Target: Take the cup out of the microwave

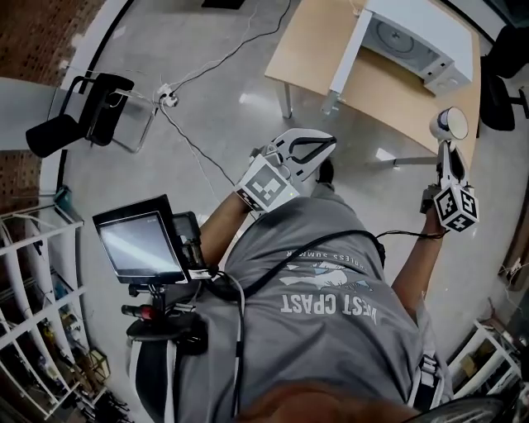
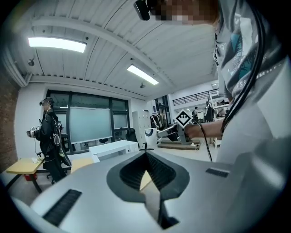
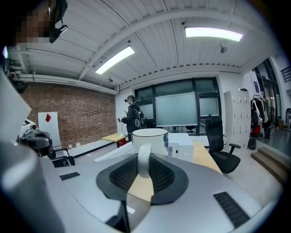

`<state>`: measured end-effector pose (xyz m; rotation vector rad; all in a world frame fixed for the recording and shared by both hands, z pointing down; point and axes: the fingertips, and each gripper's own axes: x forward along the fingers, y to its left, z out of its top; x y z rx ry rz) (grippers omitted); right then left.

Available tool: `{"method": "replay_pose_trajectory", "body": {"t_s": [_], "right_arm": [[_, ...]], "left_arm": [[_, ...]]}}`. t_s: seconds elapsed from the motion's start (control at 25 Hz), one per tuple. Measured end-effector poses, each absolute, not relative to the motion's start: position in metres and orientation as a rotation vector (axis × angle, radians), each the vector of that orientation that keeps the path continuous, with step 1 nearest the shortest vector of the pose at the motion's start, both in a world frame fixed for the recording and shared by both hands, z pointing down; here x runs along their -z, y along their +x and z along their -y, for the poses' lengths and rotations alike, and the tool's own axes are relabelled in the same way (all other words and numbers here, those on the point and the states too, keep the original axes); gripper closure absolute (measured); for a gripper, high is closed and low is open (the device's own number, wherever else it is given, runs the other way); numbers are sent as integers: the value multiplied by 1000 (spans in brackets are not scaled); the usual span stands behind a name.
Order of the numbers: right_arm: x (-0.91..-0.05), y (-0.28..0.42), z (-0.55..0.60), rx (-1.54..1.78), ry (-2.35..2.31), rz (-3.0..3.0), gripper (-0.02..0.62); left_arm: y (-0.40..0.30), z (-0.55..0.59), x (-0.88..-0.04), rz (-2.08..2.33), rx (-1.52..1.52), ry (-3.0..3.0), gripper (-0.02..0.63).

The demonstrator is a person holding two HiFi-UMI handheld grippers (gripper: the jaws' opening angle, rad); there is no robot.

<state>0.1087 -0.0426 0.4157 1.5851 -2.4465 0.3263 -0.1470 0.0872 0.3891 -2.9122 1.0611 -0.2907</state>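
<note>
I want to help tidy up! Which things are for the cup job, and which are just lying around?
For the job: cup, its handle gripped by the right gripper; microwave, door open; table under it.
Lying around: screen on a stand; floor cable; office chair. The left gripper is shut, empty.

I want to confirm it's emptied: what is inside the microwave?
Only the round turntable shows inside the open microwave; the cavity's far corners are hidden. The cup is held by the right gripper.
</note>
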Motion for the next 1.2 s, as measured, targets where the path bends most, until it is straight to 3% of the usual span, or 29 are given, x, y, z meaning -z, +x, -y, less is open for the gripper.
{"method": "replay_pose_trajectory", "body": {"t_s": [0.24, 0.4, 0.84, 1.2], "right_arm": [[-393, 129, -9, -226, 1639, 2450, 522], [-417, 148, 25, -205, 1727, 2452, 525], [-390, 186, 56, -146, 1788, 2502, 525], [-434, 298, 160, -181, 1747, 2548, 525]], "left_arm": [[-130, -109, -396, -929, 262, -2919, 563], [-116, -115, -401, -757, 256, -2855, 563], [-88, -99, -374, -886, 189, -2942, 563], [53, 31, -413, -885, 217, -2971, 563]]}}
